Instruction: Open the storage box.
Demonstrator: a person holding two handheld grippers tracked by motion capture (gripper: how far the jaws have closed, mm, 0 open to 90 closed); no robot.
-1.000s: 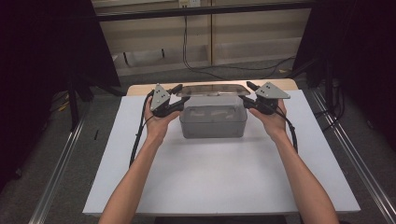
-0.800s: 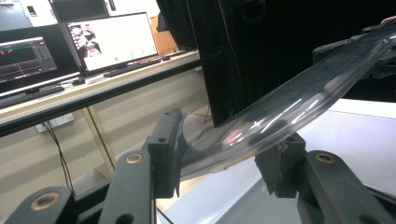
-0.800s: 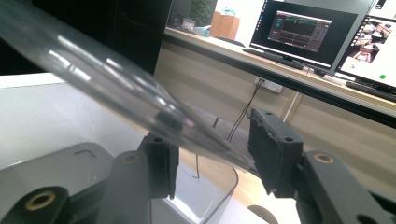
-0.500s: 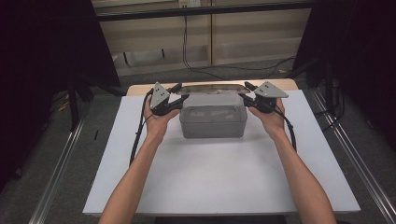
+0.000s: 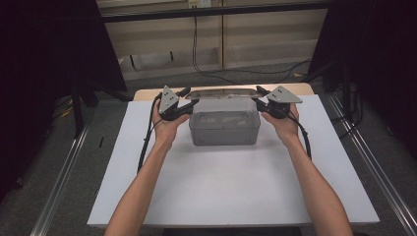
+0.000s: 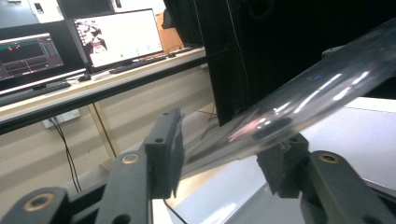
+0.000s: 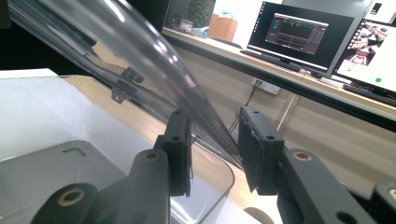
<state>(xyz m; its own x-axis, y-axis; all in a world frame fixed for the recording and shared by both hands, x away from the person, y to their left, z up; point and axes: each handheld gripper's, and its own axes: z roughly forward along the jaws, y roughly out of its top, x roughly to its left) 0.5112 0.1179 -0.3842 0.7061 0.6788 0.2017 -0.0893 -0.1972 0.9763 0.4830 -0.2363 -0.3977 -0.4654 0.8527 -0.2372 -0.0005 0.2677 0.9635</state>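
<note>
Since the earlier frames the clear lid (image 5: 223,93) has come up off the clear plastic box (image 5: 224,128) and now hangs above the box's far rim, tilted, with both hands almost where they were. The left gripper (image 5: 188,102) has just been easing its jaws apart and the right gripper (image 5: 259,96) has just been drawing its jaws in — each with an end of the lid between them. In the left gripper view the lid's rim (image 6: 289,112) lies on the right-hand pad, while the left-hand pad stands off it with a gap, so that gripper looks loosened around the lid rather than clamped. In the right gripper view the lid's edge (image 7: 205,126) runs down between the two pads; whether both press on it I cannot tell. Just below and between the two grippers the box sits on the white table (image 5: 221,191), open-topped. Beyond the grippers a wooden strip (image 5: 305,88) edges the table — farther off, dark curtains and a cable on the floor.
</note>
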